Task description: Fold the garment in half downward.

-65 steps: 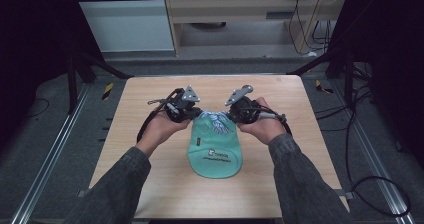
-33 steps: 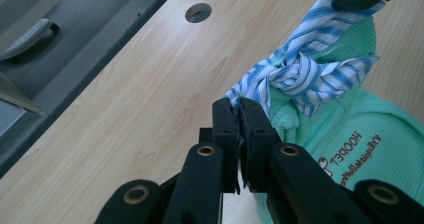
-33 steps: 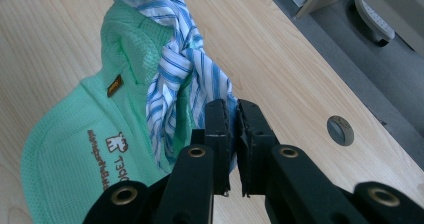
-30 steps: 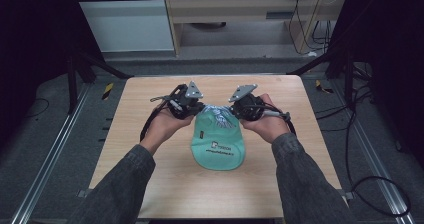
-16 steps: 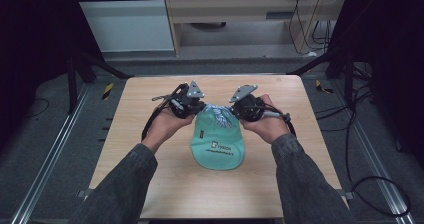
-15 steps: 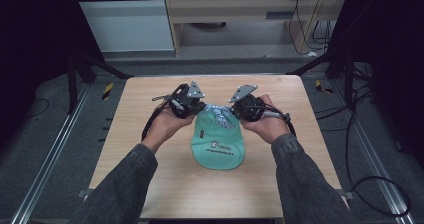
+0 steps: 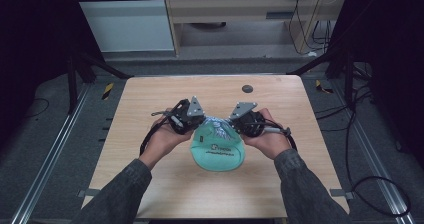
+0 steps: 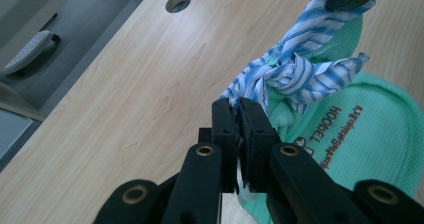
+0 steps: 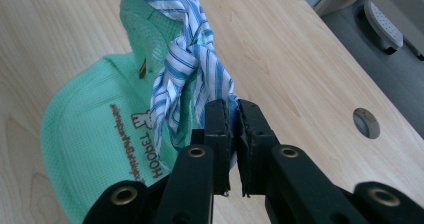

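We have each pair of jaws pinching one end of the striped cloth [image 8: 295, 74], already knotted at the mouth of the green bag [image 7: 217, 151] on the desk [image 7: 150, 94]. What's left, we judge, is tightening it.

Overhead view; two close claw-mounted views

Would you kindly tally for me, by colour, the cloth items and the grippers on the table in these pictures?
Green: 1, the green bag
Blue-and-white striped: 1, the striped tie knotted at its top
Black: 2, the left gripper and the right gripper, each shut on an end of the tie
Total: 4
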The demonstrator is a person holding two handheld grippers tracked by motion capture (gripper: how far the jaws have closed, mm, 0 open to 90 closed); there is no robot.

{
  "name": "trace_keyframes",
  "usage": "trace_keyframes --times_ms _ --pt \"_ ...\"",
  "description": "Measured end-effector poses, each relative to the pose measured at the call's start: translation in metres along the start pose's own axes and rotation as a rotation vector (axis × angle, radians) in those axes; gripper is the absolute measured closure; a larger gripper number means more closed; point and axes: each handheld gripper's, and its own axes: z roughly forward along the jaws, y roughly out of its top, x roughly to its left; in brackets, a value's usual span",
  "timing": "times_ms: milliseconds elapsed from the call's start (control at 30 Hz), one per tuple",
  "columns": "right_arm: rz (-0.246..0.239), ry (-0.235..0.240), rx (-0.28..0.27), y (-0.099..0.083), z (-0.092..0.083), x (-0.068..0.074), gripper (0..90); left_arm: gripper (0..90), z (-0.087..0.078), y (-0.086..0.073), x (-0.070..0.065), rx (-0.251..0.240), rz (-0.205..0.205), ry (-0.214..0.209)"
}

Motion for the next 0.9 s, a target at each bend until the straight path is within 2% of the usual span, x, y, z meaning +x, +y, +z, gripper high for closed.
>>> trace_keyframes --times_ms 300,500,900 --pt "-0.003 0.011 -0.01 -0.012 0.0 0.011 84.2 86.7 -0.003 -0.01 -0.016 -0.01 0.008 -0.015" --pt "-0.005 0.034 -0.042 -0.027 -0.001 0.026 84.1 86.7 -0.004 -0.022 -0.027 -0.011 0.006 -0.039" --pt "-0.03 0.05 -0.029 -0.045 0.005 0.042 83.9 86.8 0.001 -0.041 -0.048 -0.003 0.018 -0.07"
